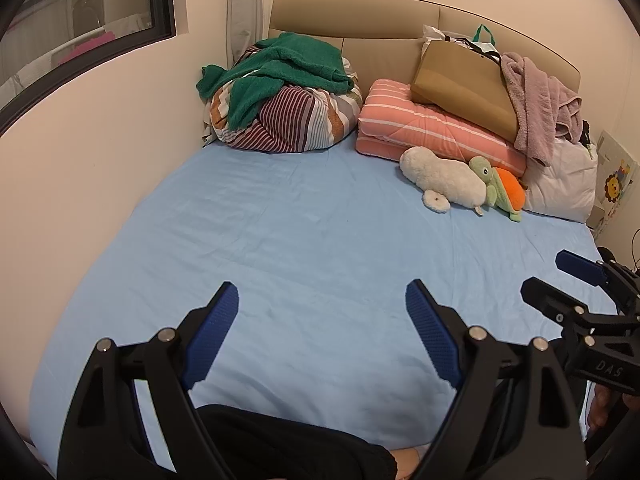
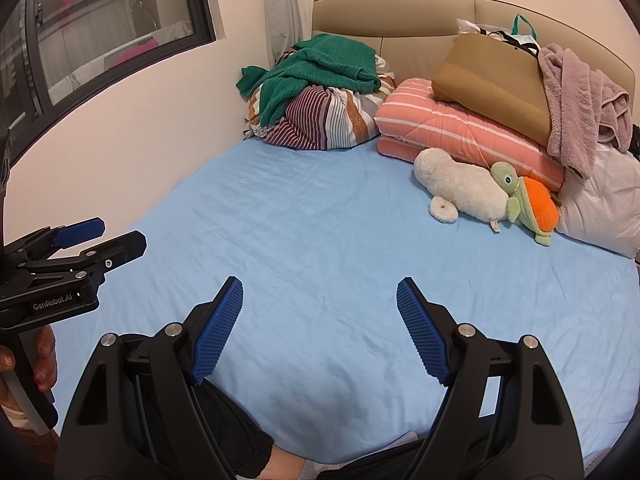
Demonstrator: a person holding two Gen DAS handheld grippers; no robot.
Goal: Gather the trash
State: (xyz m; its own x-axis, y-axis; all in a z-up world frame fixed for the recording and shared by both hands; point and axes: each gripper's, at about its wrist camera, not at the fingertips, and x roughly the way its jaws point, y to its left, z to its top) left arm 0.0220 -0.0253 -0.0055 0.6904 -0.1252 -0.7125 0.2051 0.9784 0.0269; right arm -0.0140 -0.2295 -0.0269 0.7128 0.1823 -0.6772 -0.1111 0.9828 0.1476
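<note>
Both grippers hover side by side over the near end of a bed with a light blue sheet [image 1: 304,240]. My left gripper [image 1: 322,300] is open and empty, its blue pads wide apart; it also shows at the left edge of the right wrist view [image 2: 120,236]. My right gripper [image 2: 320,296] is open and empty too; it shows at the right edge of the left wrist view [image 1: 548,276]. No trash item is visible on the sheet in either view.
At the headboard lie a green towel on a striped bundle [image 1: 280,96], a folded pink striped quilt [image 1: 432,128], a brown bag [image 1: 464,80], a mauve towel [image 1: 540,100], a white plush [image 1: 444,180], a turtle plush [image 1: 504,192] and a white pillow [image 1: 564,184]. A wall and window [image 1: 80,20] bound the left side.
</note>
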